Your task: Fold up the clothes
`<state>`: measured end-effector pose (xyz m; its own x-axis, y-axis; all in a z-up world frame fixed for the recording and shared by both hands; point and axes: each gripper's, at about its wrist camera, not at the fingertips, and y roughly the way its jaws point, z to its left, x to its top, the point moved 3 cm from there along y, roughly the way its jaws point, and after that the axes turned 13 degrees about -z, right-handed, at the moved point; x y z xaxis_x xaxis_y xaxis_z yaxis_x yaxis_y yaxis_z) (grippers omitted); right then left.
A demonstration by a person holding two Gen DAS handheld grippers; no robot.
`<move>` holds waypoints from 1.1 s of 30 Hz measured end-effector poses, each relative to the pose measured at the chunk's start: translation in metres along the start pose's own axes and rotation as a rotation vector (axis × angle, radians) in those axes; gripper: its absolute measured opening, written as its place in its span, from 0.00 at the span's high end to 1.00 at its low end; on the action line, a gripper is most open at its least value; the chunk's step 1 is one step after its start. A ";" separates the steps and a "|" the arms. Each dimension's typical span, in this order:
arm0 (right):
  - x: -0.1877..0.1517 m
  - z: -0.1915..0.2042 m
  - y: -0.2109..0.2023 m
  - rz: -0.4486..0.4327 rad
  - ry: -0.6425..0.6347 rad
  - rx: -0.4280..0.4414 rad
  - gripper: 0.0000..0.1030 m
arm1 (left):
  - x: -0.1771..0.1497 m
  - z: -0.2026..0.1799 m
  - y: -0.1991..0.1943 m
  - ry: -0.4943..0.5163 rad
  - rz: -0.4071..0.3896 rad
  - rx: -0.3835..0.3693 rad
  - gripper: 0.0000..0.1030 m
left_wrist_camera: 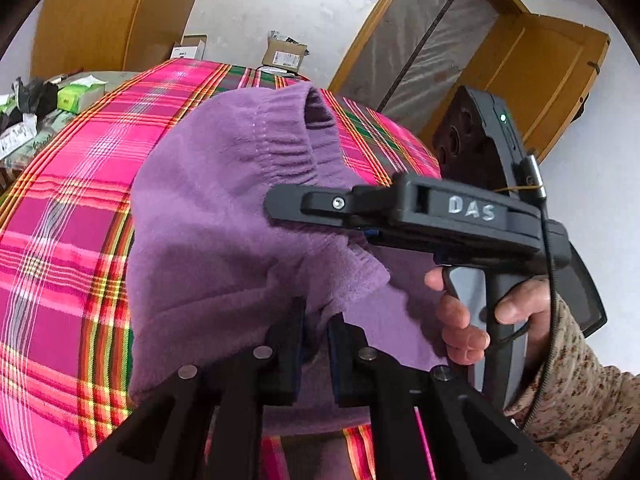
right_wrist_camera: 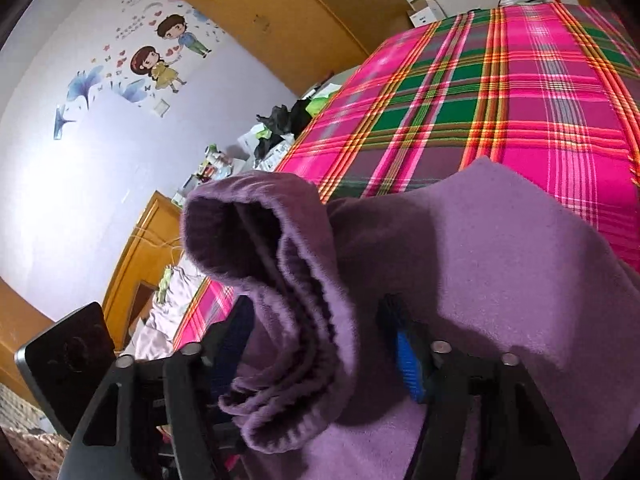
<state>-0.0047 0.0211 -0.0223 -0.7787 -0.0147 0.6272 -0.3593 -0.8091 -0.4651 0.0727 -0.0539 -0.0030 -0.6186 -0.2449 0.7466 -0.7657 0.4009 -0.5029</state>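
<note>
Here, fuzzy purple fleece garment (left_wrist_camera: 216,216) on plaid cloth (left_wrist_camera: 72,208); left gripper (left_wrist_camera: 316,344) pinches fleece; right gripper (right_wrist_camera: 320,344) jaws spread around the ribbed cuff (right_wrist_camera: 280,304).

The raised silver letters "DAS" are read on the side of the black plastic right gripper (left_wrist_camera: 276,204), seen in the left wrist view. Printed labels are carried by the brown cardboard box (left_wrist_camera: 283,56) beyond the far edge of the plaid-covered bed, but they cannot be read.
</note>
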 end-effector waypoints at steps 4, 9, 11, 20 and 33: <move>-0.001 -0.004 -0.002 -0.003 0.039 0.010 0.69 | -0.003 0.004 -0.010 -0.007 -0.003 -0.037 0.86; -0.002 -0.006 -0.011 -0.019 0.064 0.024 0.77 | -0.009 0.012 -0.030 -0.035 -0.035 -0.086 0.85; -0.002 -0.004 -0.019 -0.038 0.067 0.035 0.79 | -0.006 0.017 -0.037 -0.060 -0.058 -0.094 0.85; 0.001 0.013 -0.074 -0.144 0.105 0.114 0.81 | 0.005 0.034 -0.058 -0.122 -0.146 -0.094 0.85; -0.020 -0.009 -0.126 -0.210 0.207 0.100 0.81 | 0.003 0.041 -0.066 -0.153 -0.153 -0.073 0.85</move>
<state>0.0514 0.1284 0.0179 -0.7844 0.2710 0.5579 -0.4796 -0.8354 -0.2686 0.1145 -0.1177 0.0142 -0.5198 -0.4367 0.7342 -0.8415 0.4099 -0.3519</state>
